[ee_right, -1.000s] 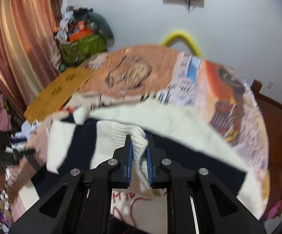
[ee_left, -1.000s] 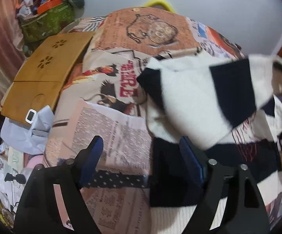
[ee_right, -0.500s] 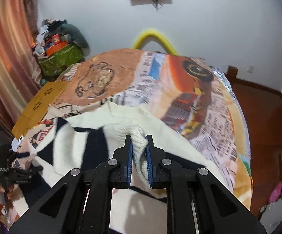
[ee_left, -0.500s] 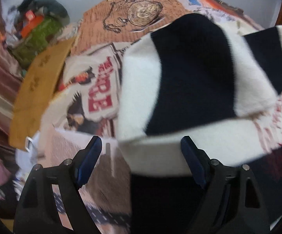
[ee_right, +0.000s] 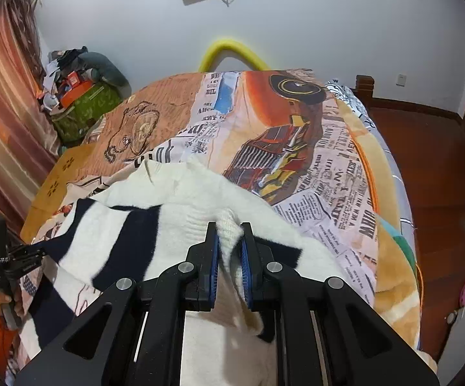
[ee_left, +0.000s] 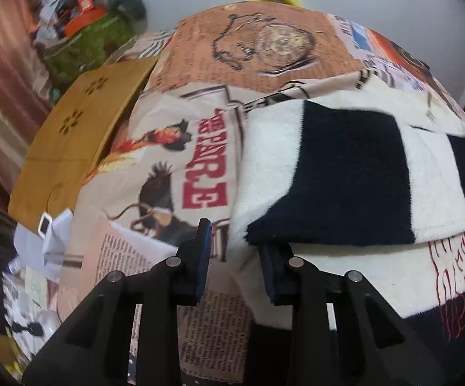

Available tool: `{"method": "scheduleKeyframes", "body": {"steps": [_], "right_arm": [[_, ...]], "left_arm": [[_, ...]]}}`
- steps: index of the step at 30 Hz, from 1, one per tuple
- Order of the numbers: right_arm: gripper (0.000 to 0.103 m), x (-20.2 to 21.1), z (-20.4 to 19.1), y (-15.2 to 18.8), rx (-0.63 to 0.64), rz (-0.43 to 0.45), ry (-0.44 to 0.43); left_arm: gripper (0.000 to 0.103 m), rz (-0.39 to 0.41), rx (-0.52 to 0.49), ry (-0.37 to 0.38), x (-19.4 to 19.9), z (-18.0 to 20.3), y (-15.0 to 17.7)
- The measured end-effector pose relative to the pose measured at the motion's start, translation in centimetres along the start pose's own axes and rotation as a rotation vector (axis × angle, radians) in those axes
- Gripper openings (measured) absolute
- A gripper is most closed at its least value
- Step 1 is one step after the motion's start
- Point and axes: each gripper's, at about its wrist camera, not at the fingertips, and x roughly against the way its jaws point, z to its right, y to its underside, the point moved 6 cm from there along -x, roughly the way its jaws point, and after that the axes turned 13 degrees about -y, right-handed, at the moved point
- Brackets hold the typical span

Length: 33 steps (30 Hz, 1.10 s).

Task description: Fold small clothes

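A white and navy striped knit sweater (ee_left: 345,173) lies on the bed, with a sleeve folded across its body. My left gripper (ee_left: 235,257) is open with a narrow gap; its right finger sits under the sweater's left edge, its left finger over the bedspread. In the right wrist view the sweater (ee_right: 155,234) spreads below, and my right gripper (ee_right: 229,251) is shut on a white ribbed edge of it, held slightly lifted. The left gripper (ee_right: 16,257) also shows there at far left, held by a hand in an orange sleeve.
The bed has a newspaper-print bedspread (ee_right: 312,160). A wooden board (ee_left: 81,148) lies at its left edge beside white papers (ee_left: 45,241). A cluttered green bag (ee_right: 81,103) stands by the curtain. A yellow curved tube (ee_right: 229,54) rises behind the bed. Wooden floor (ee_right: 425,148) lies to the right.
The right gripper carried the sweater's edge across and lowered the sleeve onto the body. The left gripper's jaws narrowed and it moved in to the sweater's left edge.
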Motion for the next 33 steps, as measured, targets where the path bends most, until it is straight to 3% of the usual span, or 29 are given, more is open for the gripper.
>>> {"method": "scheduleKeyframes", "body": {"steps": [3, 7, 11, 19, 23, 27, 30, 33], "right_arm": [[0.011, -0.5, 0.8, 1.1, -0.006, -0.027, 0.031], [0.011, -1.7, 2.0, 2.4, 0.016, -0.073, 0.104], [0.011, -2.6, 3.1, 3.6, 0.018, -0.110, 0.160], [0.011, -1.6, 3.2, 3.2, 0.062, -0.088, 0.238], [0.011, -0.1, 1.7, 2.0, 0.077, -0.039, 0.208], [0.017, 0.2, -1.4, 1.2, 0.102, -0.011, 0.107], [0.026, -1.8, -3.4, 1.6, 0.125, -0.037, 0.042], [0.026, -4.8, -4.2, 2.6, 0.125, -0.087, 0.015]], "left_arm": [[0.033, -0.039, 0.036, 0.035, -0.6, -0.7, 0.8], [0.052, -0.025, 0.000, 0.014, 0.0, -1.0, 1.6], [0.056, -0.036, -0.032, 0.051, 1.3, -1.3, 2.6], [0.071, 0.076, -0.004, 0.104, 6.1, -2.6, 0.4], [0.077, 0.109, 0.033, 0.091, 6.5, -3.0, -1.9], [0.077, 0.083, 0.022, 0.067, 4.8, -1.7, -3.4], [0.077, 0.047, -0.005, 0.064, 3.0, -0.2, -3.3], [0.077, -0.005, -0.043, 0.058, 1.0, 1.6, -2.4]]}}
